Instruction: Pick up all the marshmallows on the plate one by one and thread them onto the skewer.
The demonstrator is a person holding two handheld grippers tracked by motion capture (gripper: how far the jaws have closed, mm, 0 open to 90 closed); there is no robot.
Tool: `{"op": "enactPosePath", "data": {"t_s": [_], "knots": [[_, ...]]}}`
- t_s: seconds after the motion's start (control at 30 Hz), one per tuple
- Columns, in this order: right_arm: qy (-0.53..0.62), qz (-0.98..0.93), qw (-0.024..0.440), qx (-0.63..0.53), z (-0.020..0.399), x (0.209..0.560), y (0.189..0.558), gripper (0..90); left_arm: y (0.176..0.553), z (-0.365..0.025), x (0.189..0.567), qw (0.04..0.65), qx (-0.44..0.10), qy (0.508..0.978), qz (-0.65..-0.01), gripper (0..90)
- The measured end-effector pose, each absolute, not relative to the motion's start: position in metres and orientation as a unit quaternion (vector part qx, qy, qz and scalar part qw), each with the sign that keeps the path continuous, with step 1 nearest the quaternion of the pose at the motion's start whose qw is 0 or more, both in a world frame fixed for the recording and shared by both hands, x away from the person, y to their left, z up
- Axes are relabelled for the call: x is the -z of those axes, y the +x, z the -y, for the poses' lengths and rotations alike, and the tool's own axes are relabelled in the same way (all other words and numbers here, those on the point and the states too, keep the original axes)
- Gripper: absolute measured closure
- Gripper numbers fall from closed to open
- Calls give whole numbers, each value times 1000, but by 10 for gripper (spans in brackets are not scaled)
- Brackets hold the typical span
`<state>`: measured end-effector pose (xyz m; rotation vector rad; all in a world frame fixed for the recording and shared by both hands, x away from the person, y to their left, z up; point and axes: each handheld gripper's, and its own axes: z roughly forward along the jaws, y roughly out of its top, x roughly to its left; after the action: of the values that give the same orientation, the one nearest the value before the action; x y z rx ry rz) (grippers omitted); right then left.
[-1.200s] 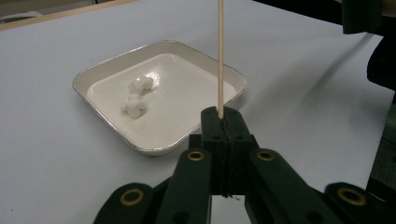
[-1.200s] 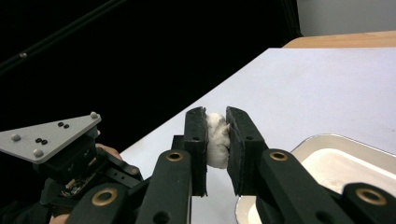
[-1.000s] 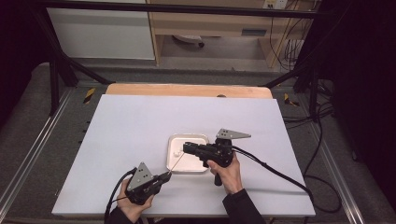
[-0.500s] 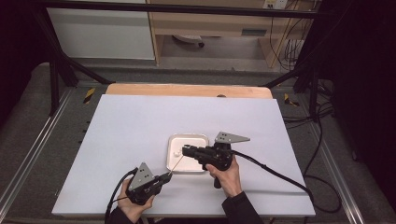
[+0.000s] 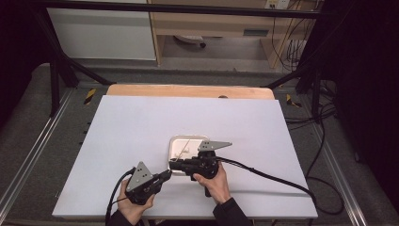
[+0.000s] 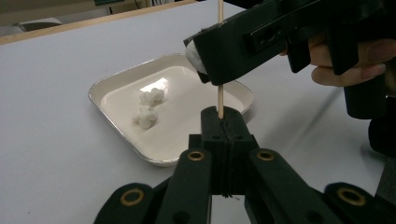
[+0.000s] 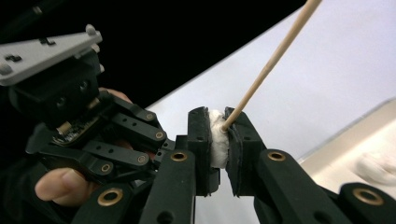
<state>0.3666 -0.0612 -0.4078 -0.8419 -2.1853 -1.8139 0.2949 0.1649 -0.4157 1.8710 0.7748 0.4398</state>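
I see a shallow white tray (image 6: 116, 84) near the front middle of the white table (image 5: 141, 122), and in it lie two white marshmallows (image 6: 148, 106), close together toward one side, the rest of the tray floor bare.

My left gripper (image 6: 223, 128) has its jaws pressed fully together on the lower end of a thin wooden stick (image 6: 220, 100), which stands upright out of them. My right gripper (image 7: 218, 135) is closed almost all the way on a third marshmallow (image 7: 217, 140), squeezed flat between its two pads. In the right gripper view the stick (image 7: 273, 60) comes in at a slant and its tip meets that marshmallow right at the jaws; I cannot tell how deep it has gone in. In the left gripper view the right gripper sits just above my left jaws, over the tray's near corner.

From the high view, both grippers (image 5: 162, 175) (image 5: 176, 165) work at the tray's front edge, close to the table's near edge. The table is open to the left, right and far side up to the wooden strip (image 5: 188, 91) at the back.
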Motion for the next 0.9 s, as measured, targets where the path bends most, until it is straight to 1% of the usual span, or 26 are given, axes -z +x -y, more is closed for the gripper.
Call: {"op": "enactPosePath", "data": {"t_s": [0.07, 0.13, 0.17, 0.23, 0.3, 0.43, 0.53, 0.6, 0.73, 0.83, 0.9], "knots": [[-288, 736, 84, 608, 61, 408, 366, 798, 297, -164, 418, 507, -177, 779, -323, 891], [-291, 740, 74, 602, 62, 408, 367, 765, 298, -163, 419, 506, -173, 780, -326, 890], [-293, 739, 68, 602, 62, 407, 366, 699, 298, -164, 419, 504, -172, 780, -328, 890], [-295, 736, 54, 607, 65, 403, 366, 658, 300, -167, 420, 505, -165, 778, -335, 889], [-293, 741, 41, 603, 69, 398, 367, 585, 302, -170, 421, 505, -163, 777, -340, 889], [-301, 749, -10, 591, 79, 395, 371, 372, 304, -174, 423, 499, -154, 780, -344, 888], [-310, 764, -37, 565, 87, 397, 377, 256, 306, -179, 424, 495, -152, 780, -352, 888], [-312, 776, -47, 545, 91, 400, 382, 200, 308, -182, 425, 491, -153, 781, -355, 887], [-316, 799, -73, 507, 94, 407, 392, 107, 309, -187, 427, 487, -151, 780, -363, 887], [-317, 802, -90, 498, 93, 411, 400, 110, 310, -190, 427, 485, -154, 779, -366, 886], [-324, 799, -94, 497, 92, 413, 407, 110, 311, -193, 427, 485, -155, 778, -369, 886]]}}
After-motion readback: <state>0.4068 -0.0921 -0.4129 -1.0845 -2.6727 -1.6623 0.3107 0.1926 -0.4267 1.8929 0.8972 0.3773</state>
